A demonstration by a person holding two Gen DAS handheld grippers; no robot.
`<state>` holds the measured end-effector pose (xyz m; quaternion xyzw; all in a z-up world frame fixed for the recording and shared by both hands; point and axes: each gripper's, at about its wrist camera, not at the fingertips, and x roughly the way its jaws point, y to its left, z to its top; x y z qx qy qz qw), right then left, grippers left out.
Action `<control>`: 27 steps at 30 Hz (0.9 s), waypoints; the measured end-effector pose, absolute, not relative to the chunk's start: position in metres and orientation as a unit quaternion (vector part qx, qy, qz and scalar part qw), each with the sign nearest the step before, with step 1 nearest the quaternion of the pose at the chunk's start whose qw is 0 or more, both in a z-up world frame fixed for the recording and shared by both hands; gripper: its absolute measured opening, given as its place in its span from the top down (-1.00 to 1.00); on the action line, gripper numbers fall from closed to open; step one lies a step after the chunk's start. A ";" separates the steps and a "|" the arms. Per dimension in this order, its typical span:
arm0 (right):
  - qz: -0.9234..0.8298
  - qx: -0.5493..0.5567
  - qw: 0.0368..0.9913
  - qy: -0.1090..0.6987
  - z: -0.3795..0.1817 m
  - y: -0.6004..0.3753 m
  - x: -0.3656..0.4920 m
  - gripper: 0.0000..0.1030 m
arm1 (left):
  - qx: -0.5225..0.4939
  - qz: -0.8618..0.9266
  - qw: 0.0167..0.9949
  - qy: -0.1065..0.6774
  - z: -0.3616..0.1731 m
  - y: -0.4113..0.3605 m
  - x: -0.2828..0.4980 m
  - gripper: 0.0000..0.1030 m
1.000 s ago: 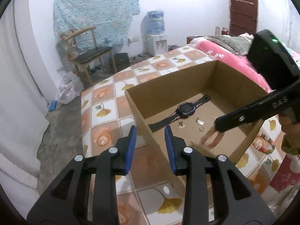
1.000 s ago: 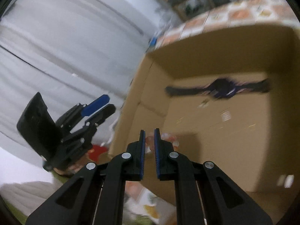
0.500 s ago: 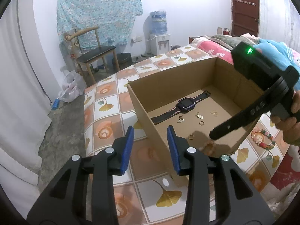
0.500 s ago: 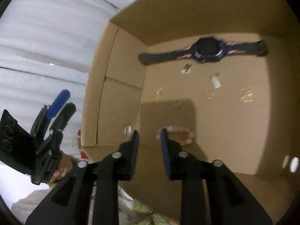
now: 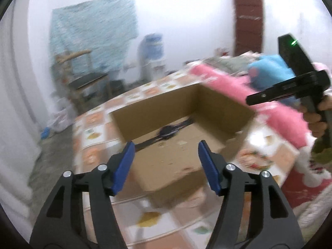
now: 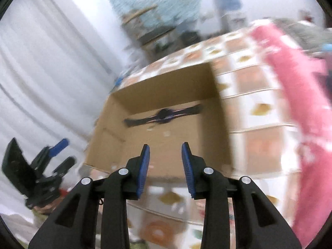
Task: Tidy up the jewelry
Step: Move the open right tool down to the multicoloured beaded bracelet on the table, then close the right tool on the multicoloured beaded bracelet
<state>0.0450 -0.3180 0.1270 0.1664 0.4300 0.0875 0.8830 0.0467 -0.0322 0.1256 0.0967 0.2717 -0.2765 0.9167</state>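
My left gripper [image 5: 166, 161] wide apart, just opening, empty. My right gripper [image 6: 165, 162] part open, just opening, empty. Box [image 6: 224, 145] at 12, rim clear of both. Watch [image 6: 164, 115] against far wall inside.

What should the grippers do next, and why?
Probably send the left gripper toward the colourful bracelet lying on the cloth beside the cardboard box. Both sets of jaws have just been opening and hold nothing, and the watch already lies inside.
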 end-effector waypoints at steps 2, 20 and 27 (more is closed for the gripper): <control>0.042 0.164 0.888 0.427 0.127 -0.342 0.027 0.38 | 0.086 -0.331 0.903 0.260 0.126 -0.048 0.033 -0.26; -0.021 0.155 0.827 0.541 0.005 -0.355 -0.005 0.38 | 0.139 -0.396 0.841 0.342 0.034 -0.183 0.031 0.05; -0.015 0.127 0.826 0.549 -0.008 -0.343 -0.006 0.60 | 0.124 -0.397 0.827 0.378 0.015 -0.197 0.049 0.32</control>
